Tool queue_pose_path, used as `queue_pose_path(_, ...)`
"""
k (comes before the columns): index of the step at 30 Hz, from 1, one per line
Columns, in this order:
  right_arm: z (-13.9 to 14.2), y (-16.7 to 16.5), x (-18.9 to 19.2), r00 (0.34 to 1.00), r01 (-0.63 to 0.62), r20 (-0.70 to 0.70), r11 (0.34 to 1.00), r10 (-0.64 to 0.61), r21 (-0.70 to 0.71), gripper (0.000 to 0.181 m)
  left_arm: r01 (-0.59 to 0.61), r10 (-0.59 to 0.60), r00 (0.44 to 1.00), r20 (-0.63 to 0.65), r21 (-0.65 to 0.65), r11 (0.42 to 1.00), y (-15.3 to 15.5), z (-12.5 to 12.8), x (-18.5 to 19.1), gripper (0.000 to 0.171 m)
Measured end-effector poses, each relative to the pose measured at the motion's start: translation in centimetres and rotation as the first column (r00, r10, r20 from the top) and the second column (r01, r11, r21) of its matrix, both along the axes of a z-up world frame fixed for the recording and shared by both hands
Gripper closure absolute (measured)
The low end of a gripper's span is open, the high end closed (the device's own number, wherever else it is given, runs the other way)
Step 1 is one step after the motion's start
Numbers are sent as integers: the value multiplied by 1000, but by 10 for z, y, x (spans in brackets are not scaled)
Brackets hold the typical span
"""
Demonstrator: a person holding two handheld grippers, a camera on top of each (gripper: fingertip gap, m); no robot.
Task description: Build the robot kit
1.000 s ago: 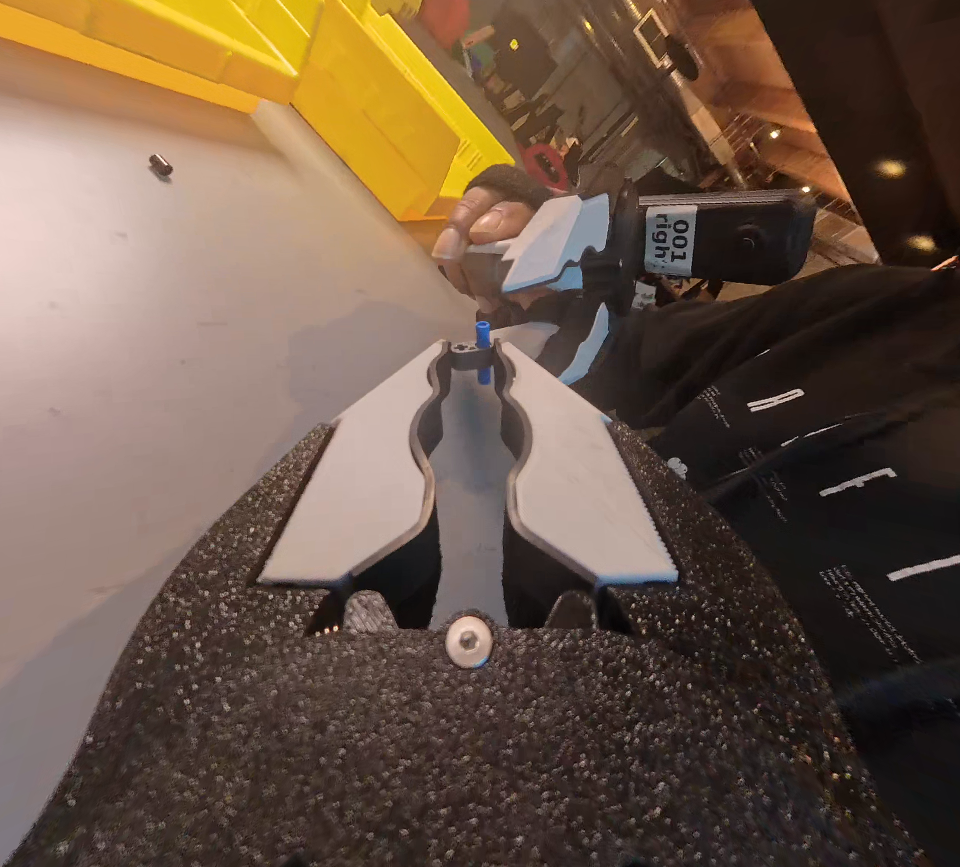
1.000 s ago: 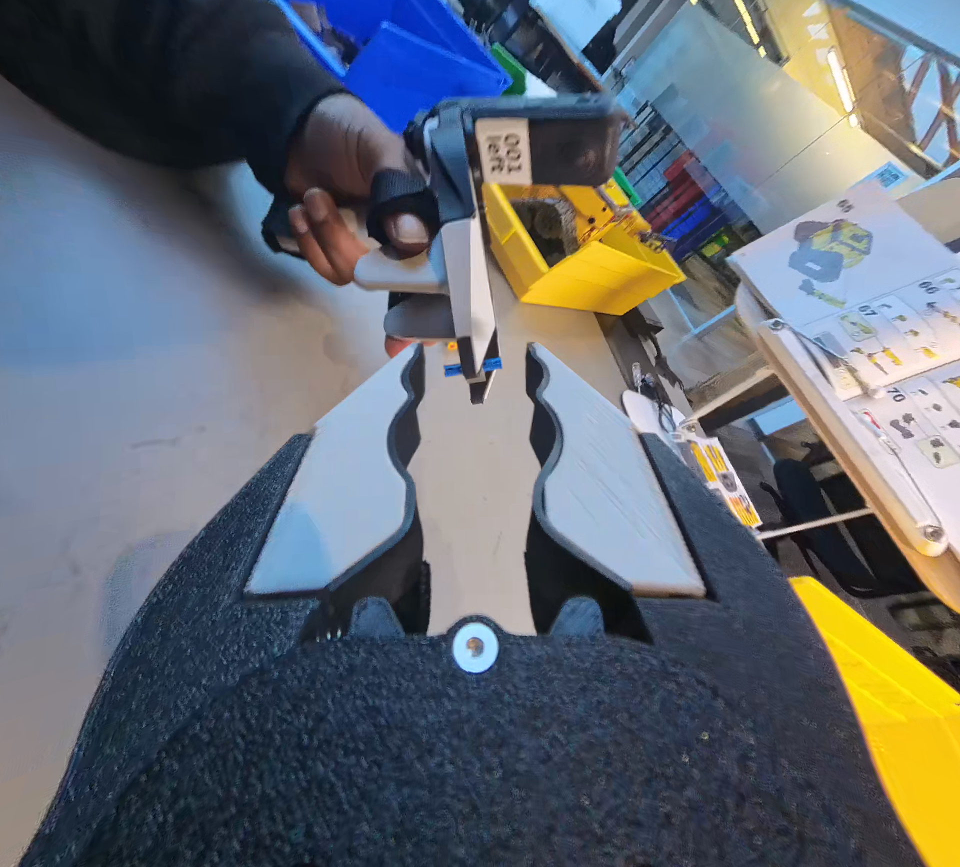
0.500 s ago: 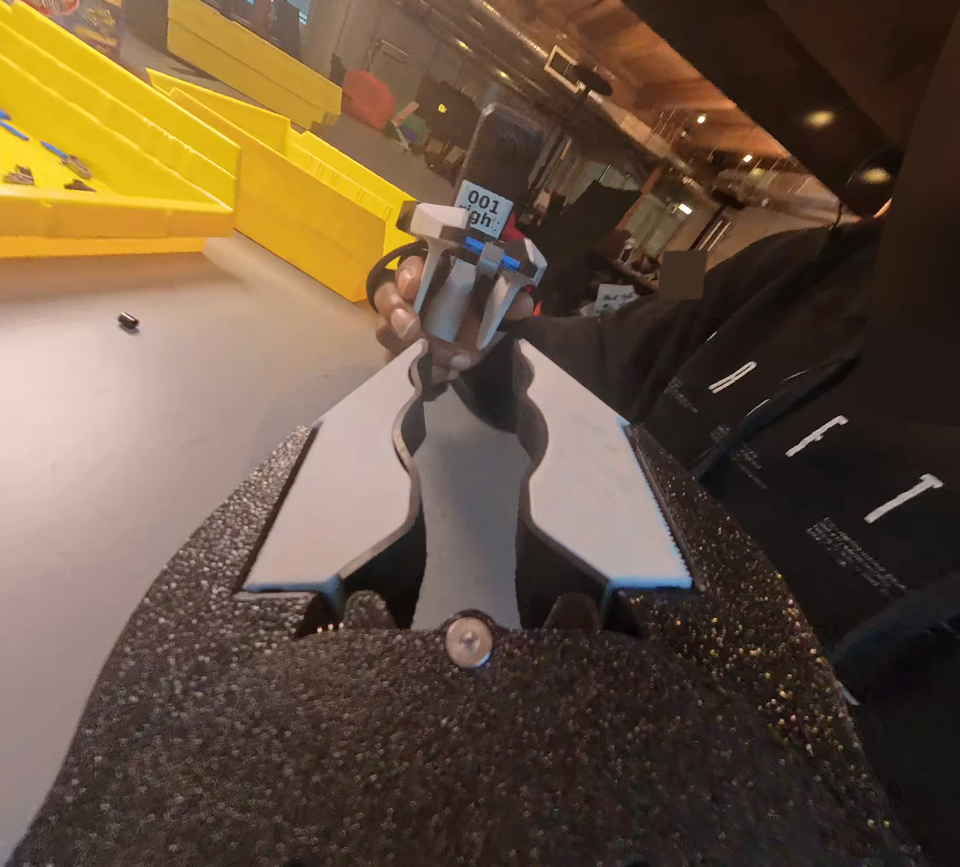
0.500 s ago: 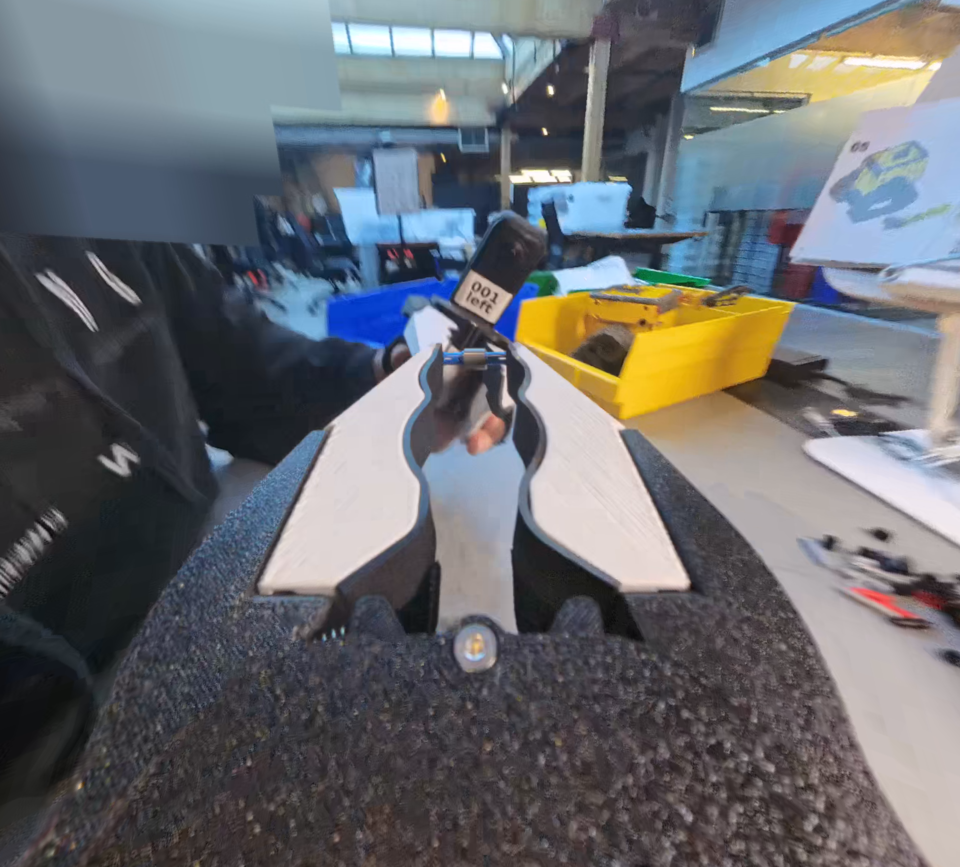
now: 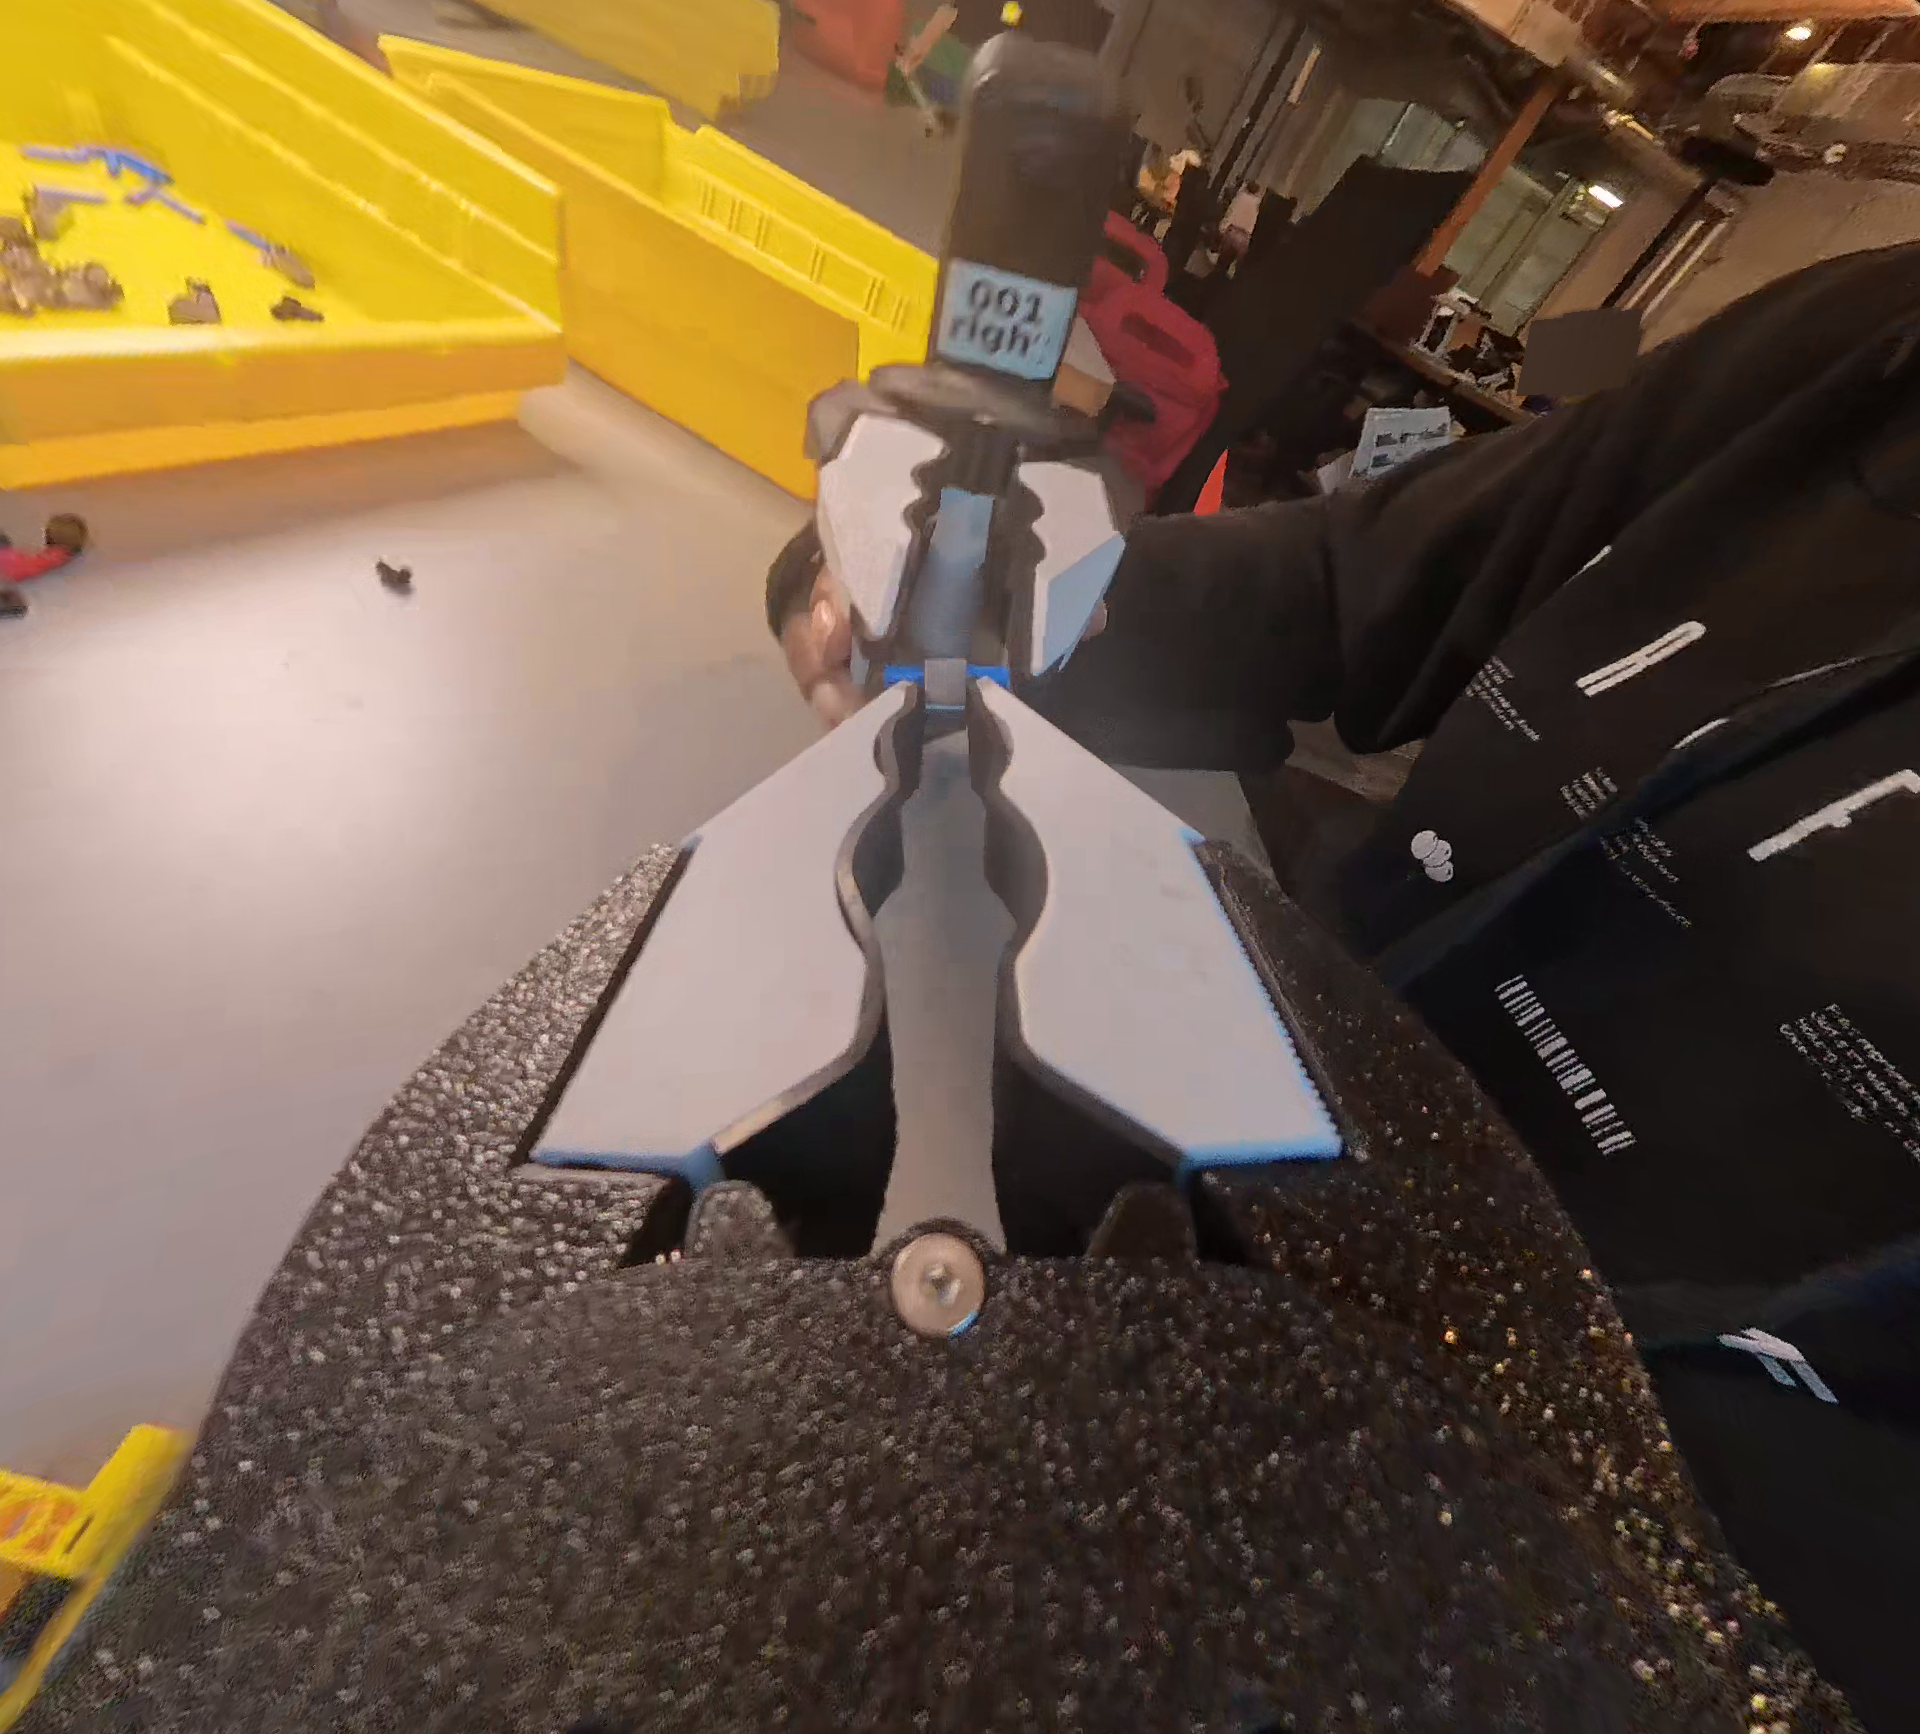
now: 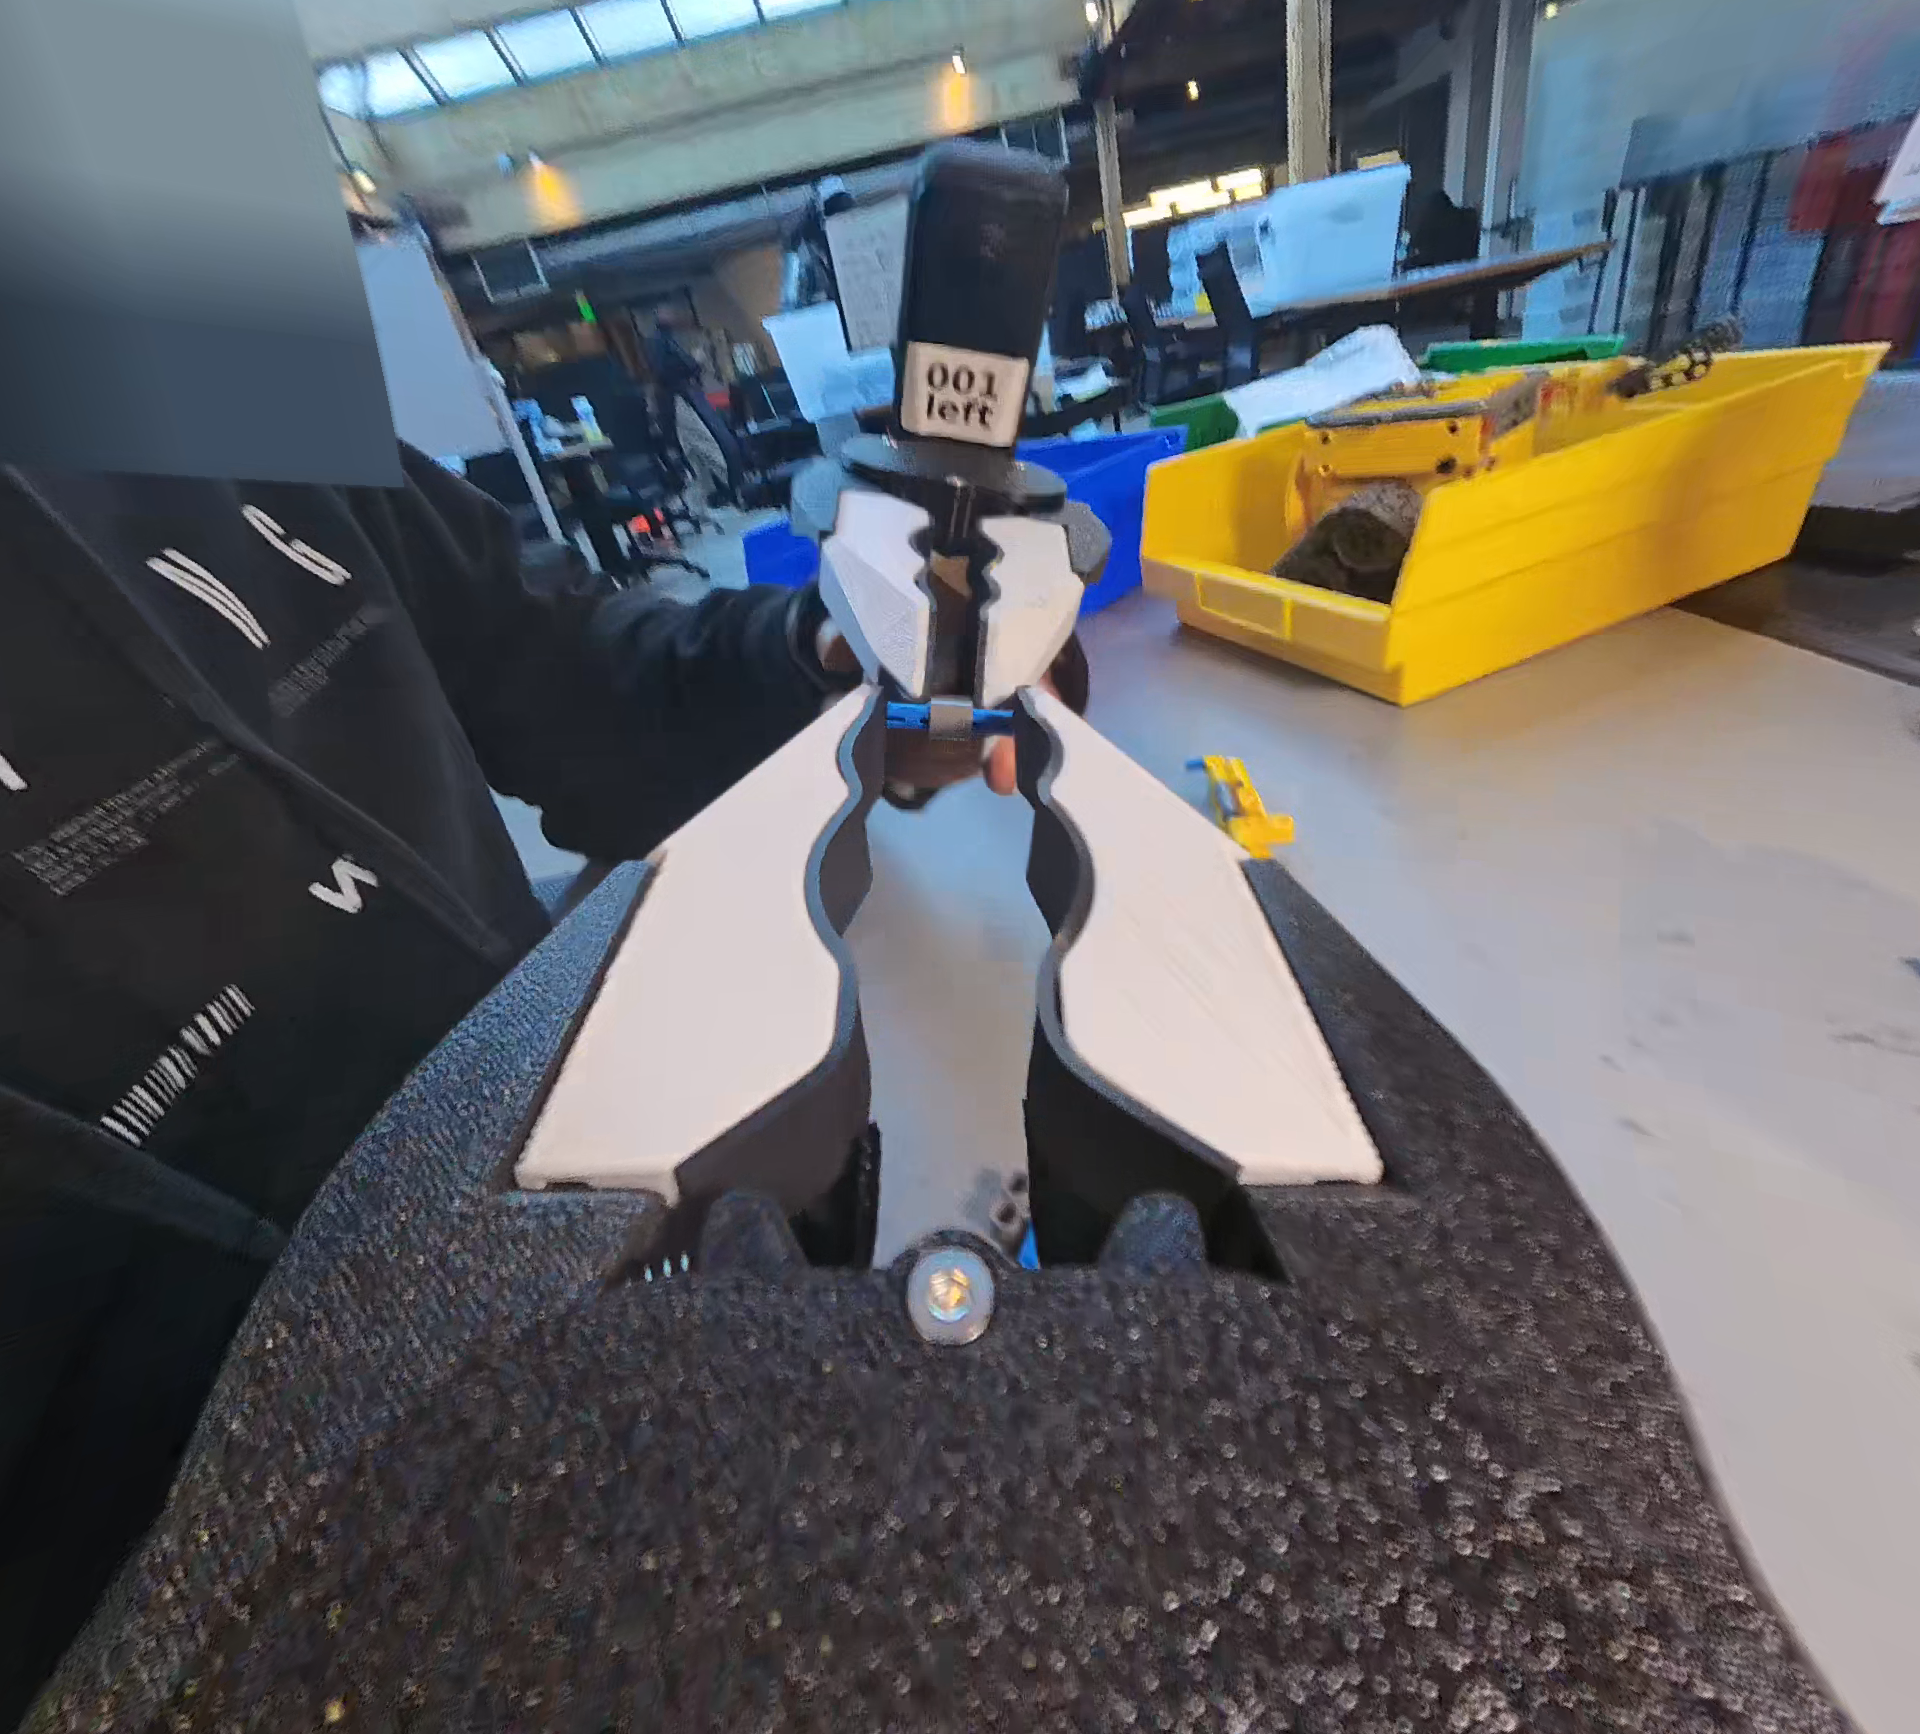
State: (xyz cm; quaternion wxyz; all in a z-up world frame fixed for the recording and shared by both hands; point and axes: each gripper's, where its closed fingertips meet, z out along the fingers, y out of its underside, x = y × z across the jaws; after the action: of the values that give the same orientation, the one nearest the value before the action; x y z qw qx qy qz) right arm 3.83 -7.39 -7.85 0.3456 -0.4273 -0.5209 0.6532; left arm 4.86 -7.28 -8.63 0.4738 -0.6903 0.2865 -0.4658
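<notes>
Two tongs meet tip to tip above the grey surface [image 6: 1558,905]. The left tongs [image 5: 943,695] are clamped on one small grey piece with a blue pin [image 5: 943,678] through it. The right tongs [image 6: 948,716] sit with their tips at the pin's two blue ends; whether they press on it I cannot tell. One small yellow and blue part [image 6: 1242,801] lies on the surface just right of them. One yellow bin [image 6: 1507,562] stands further back. In the left wrist view, three yellow bins [image 5: 312,250] line the surface, the nearest holding several small dark and blue pieces.
</notes>
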Motion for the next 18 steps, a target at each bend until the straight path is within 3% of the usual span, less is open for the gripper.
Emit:
queue_pose_path(4,-19,10,5,993,37,94,963,-65,266,157,36,-34,999,16,-231,972,2,-28,-3,165)
queue_pose_path(10,-47,6,7,983,57,96,748,-159,661,157,99,-59,991,121,-354,930,0,-38,5,165)
queue_pose_path(15,-48,2,6,985,59,68,683,-158,728,172,93,-51,991,122,-363,927,2,-42,7,164)
queue_pose_path(18,-50,2,7,984,43,91,692,-156,720,173,88,-54,993,106,-348,933,2,-44,7,164)
